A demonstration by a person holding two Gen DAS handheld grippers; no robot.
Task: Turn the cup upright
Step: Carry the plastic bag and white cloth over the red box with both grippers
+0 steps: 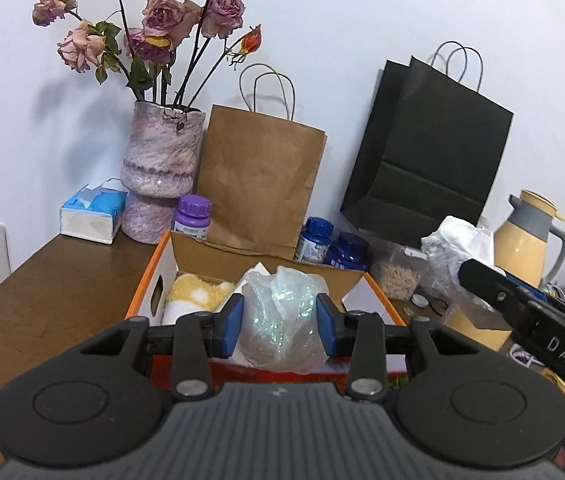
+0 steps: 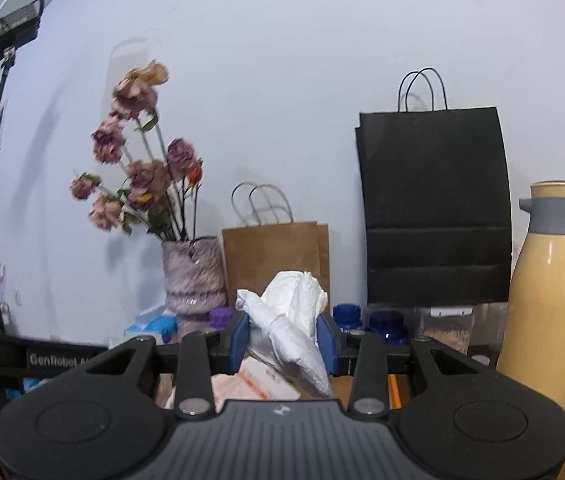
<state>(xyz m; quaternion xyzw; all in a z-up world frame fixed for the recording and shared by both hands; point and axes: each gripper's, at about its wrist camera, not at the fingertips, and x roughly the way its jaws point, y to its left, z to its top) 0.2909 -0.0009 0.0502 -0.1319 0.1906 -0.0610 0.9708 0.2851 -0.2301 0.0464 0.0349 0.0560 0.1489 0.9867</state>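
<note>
Both grippers clenched on plastic wraps above the table; no cup shows plainly.

Nearest, the left gripper (image 1: pixel 280 320) pinches a clear, shimmery crinkled plastic bundle (image 1: pixel 282 300) between its blue pads, above an orange-edged cardboard box (image 1: pixel 142 292) on the brown wooden table (image 1: pixel 62 288). The right gripper (image 2: pixel 284 340) clamps a white crumpled plastic bag (image 2: pixel 294 304). Farther off, along the table's back edge by the wall, stand a mottled pink vase (image 1: pixel 162 152), a brown paper bag (image 1: pixel 258 184), a black paper bag (image 1: pixel 430 152) and, toward the right end, a yellow flask (image 2: pixel 550 300). Where the cup is I cannot tell; it may sit inside a wrap. If so it is probably light and thin-walled, best taken gently by the side wall.
</note>
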